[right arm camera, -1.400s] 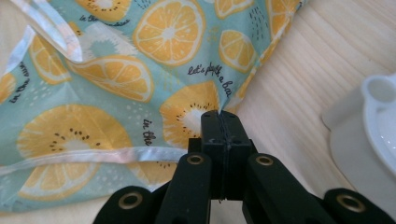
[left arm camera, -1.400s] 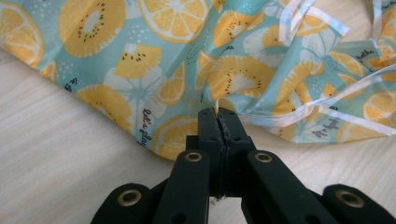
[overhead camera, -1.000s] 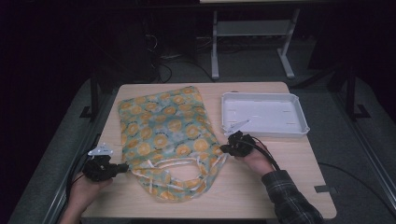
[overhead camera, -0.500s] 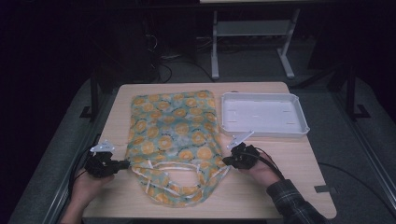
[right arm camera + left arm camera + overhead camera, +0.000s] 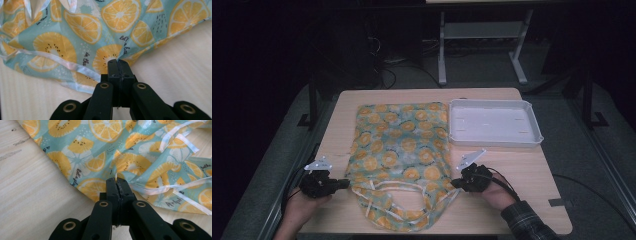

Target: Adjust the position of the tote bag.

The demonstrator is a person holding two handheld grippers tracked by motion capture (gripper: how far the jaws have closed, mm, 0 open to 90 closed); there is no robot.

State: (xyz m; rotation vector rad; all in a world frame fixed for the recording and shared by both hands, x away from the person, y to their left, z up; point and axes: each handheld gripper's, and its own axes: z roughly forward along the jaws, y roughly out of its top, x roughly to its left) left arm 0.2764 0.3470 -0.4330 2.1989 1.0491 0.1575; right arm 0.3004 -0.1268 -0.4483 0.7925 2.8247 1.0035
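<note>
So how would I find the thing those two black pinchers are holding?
Look at the wooden table. Left of the white tray lies a flat cloth bag, and the left gripper and right gripper pinch its two sides. It is the one thing printed with orange slices on light blue.

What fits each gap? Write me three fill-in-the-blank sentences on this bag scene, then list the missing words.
1. The bag lying flat on the table is printed with slices of ____ fruit.
2. The white tray beside the bag holds ____.
3. The left claw and the right claw are each ____ on an edge of the bag.

Missing words: citrus; nothing; shut
</note>
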